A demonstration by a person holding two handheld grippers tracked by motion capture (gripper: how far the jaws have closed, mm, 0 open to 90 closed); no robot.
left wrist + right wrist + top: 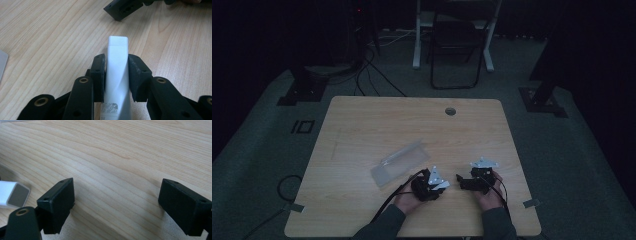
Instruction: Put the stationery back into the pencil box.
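**One white block held, one clear box on the table**

One white rectangular block is clamped between the jaws of the left gripper, with its flat end projecting past the jaw tips towards 12 o'clock in the left gripper view. Small printed marks are seen near its lower end, too blurred to be read. In the right gripper view the block's end face is seen at 9 o'clock, just beside the right gripper's own near jaw.

The right gripper is held with its jaws spread wide, and only bare wood is seen between them. In the high view the two grippers are seen near each other at 6 o'clock on the table, each held in one hand.

One clear plastic box is seen lying on the table at 10 o'clock from the left gripper, near it; whether anything is inside cannot be told in the dim light. One round hole is seen in the tabletop near 12 o'clock.
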